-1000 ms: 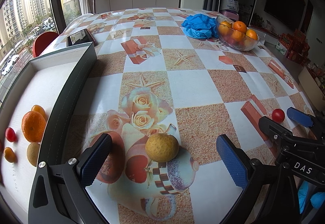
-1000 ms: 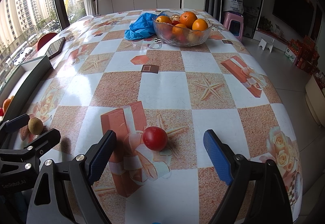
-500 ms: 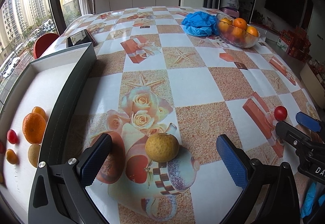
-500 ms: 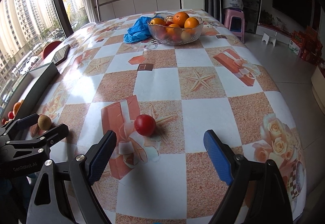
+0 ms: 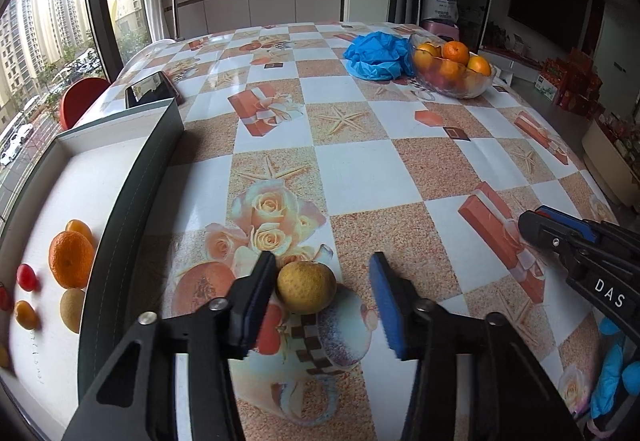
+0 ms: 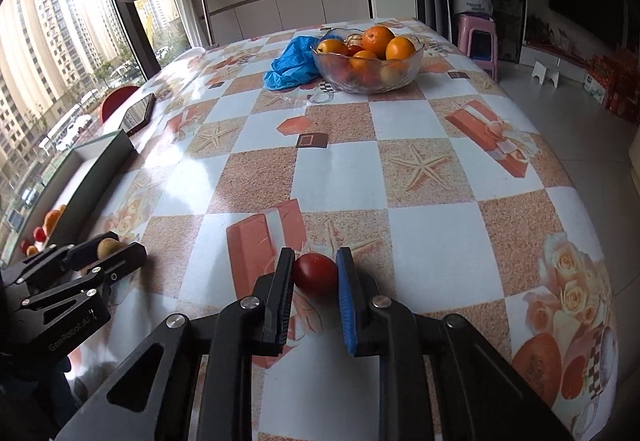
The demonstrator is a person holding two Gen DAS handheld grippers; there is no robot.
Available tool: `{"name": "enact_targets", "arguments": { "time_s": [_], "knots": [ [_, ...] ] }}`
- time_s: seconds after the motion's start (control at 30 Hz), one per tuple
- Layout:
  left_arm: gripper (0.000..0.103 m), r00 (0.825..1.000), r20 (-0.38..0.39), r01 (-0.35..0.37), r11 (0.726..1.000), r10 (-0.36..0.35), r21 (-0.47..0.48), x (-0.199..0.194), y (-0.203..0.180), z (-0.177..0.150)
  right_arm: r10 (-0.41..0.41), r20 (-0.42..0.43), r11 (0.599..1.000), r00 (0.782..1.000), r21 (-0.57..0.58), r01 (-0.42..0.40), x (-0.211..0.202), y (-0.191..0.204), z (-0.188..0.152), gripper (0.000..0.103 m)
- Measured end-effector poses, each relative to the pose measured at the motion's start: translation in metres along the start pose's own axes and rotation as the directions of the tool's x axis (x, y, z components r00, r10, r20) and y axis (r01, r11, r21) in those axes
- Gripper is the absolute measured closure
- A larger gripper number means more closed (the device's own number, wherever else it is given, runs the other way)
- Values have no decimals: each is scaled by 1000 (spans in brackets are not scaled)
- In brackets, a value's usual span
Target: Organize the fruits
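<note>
A yellowish citrus fruit (image 5: 306, 287) lies on the patterned table between the fingers of my left gripper (image 5: 322, 283). The left finger touches it; the right finger stands a gap away, so the gripper is part-closed, still open. My right gripper (image 6: 315, 275) is shut on a small red tomato (image 6: 315, 273), both pads against it, low over the table. The left gripper also shows in the right wrist view (image 6: 108, 251) with the fruit (image 6: 106, 247) between its fingers. The right gripper shows at the right in the left wrist view (image 5: 560, 229).
A grey tray (image 5: 132, 193) on the left holds an orange (image 5: 71, 259), a kiwi (image 5: 72, 309), small red and orange fruits. A glass bowl (image 5: 480, 87) of oranges, a blue bag (image 5: 376, 53) and a phone (image 5: 150, 93) lie farther back.
Both grippers have narrowed. The right one closed onto the red tomato. The left one closed partway around the yellowish fruit, its left finger now touching it.
</note>
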State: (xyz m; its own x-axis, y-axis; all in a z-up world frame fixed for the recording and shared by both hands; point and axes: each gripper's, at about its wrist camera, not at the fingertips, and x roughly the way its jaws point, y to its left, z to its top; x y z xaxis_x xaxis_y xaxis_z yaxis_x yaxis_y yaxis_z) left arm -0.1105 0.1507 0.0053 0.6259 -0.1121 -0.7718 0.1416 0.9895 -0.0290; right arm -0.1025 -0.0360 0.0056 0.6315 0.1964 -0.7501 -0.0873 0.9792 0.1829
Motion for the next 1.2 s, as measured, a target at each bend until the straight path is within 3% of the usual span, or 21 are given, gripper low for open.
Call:
{"name": "enact_targets", "arguments": {
  "time_s": [0.03,0.23,0.5,0.67,0.87,1.2],
  "knots": [
    [74,1000,-4,16,1000,-16,1,-1,0,0,14,-6,1000,1000,19,-14,-2,-3,-1,80],
    [74,994,-33,105,993,-107,-55,-11,6,0,38,-18,998,999,51,-37,-12,-3,0,80],
    [74,992,25,123,988,-121,-90,-52,30,5,76,-10,997,997,-20,-76,-28,45,16,80],
    [74,994,71,86,989,-78,-120,-78,64,9,122,-21,990,992,-76,-123,-30,92,27,80],
    [74,995,98,-10,986,26,-165,-93,116,4,187,-62,971,980,-142,-194,-19,155,35,80],
    [74,987,38,-138,953,154,-268,-79,192,-14,266,-163,919,950,-254,-301,16,252,39,79]
  ]
}}
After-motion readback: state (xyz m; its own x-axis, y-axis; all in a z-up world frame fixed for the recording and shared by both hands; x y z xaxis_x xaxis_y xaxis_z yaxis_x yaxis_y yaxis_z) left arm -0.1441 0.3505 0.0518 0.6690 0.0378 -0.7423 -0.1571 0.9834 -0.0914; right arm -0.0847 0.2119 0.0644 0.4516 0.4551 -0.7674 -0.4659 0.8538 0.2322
